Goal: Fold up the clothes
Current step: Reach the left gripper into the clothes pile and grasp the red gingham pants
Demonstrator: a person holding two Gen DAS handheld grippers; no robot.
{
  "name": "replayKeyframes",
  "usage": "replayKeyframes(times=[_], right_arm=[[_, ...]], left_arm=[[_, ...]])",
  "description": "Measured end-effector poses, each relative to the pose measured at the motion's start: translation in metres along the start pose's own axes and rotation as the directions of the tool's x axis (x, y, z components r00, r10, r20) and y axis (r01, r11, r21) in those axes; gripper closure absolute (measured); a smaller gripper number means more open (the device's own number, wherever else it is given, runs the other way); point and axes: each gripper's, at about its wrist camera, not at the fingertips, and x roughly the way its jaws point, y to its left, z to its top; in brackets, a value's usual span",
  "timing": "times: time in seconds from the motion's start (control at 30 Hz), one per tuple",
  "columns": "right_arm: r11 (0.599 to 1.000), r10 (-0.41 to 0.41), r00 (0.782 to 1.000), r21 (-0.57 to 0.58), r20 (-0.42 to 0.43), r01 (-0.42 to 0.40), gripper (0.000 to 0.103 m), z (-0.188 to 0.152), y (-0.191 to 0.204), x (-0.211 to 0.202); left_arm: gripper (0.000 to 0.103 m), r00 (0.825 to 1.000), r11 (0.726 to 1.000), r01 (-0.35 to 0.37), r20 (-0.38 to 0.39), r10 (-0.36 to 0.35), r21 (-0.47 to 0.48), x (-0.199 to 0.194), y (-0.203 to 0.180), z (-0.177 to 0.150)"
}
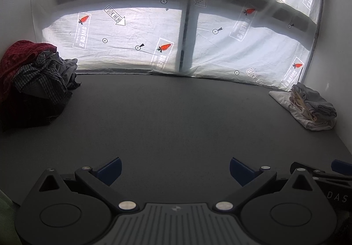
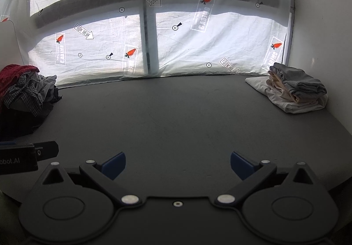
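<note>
Nearest, at 6 o'clock in the left wrist view: left gripper (image 1: 175,170), blue-tipped fingers (image 1: 111,169) spread wide, nothing between them, poised over bare dark grey tabletop (image 1: 176,117). Same in the right wrist view: right gripper (image 2: 177,164), blue fingers (image 2: 115,163) spread wide and empty, over the same tabletop (image 2: 176,113). Side by side, the two tools: part of the right one visible at 4 o'clock in the left view, part of the left one at 8 o'clock in the right view.

Farther out, at 9 o'clock: heap of unfolded clothes (image 1: 33,82), dark red knit on top, a checked shirt and grey pieces tumbled beneath, dark fabric at the base; same heap (image 2: 24,95) at the left edge of the right view. Well apart, at 3 o'clock near the white side wall: stack of folded clothes (image 1: 308,106), grey garment on cream ones on a white one, again seen (image 2: 292,91) at 2 o'clock.

Farthest, at 12 o'clock: white printed sheet (image 1: 132,42) hung along the table's back edge, with carrot marks and "LOOK HERE" arrows, backlit by window panes (image 2: 99,51).
</note>
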Motion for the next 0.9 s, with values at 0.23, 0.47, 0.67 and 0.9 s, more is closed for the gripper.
replayKeyframes(times=[0.23,0.47,0.67,0.9], right_arm=[[0.998,-0.022,0.999,0.065,-0.046,0.025,0.000,0.025,-0.018,0.067],[0.993,0.035,0.994,0.117,-0.099,-0.023,0.000,0.073,-0.018,0.155],[0.996,0.055,0.993,0.071,-0.109,-0.047,0.000,0.106,0.009,0.207],[0.998,0.066,0.986,0.027,-0.150,-0.063,0.000,0.120,0.062,0.245]], left_arm=[[0.000,0.997,0.995,-0.034,-0.072,0.028,-0.089,0.051,0.013,0.027],[0.000,0.984,0.969,-0.166,-0.095,0.151,-0.183,0.087,0.042,0.072],[0.000,0.967,0.923,-0.248,-0.133,0.217,-0.295,0.098,0.084,0.089],[0.004,0.958,0.879,-0.287,-0.090,0.274,-0.380,0.115,0.160,0.113]])
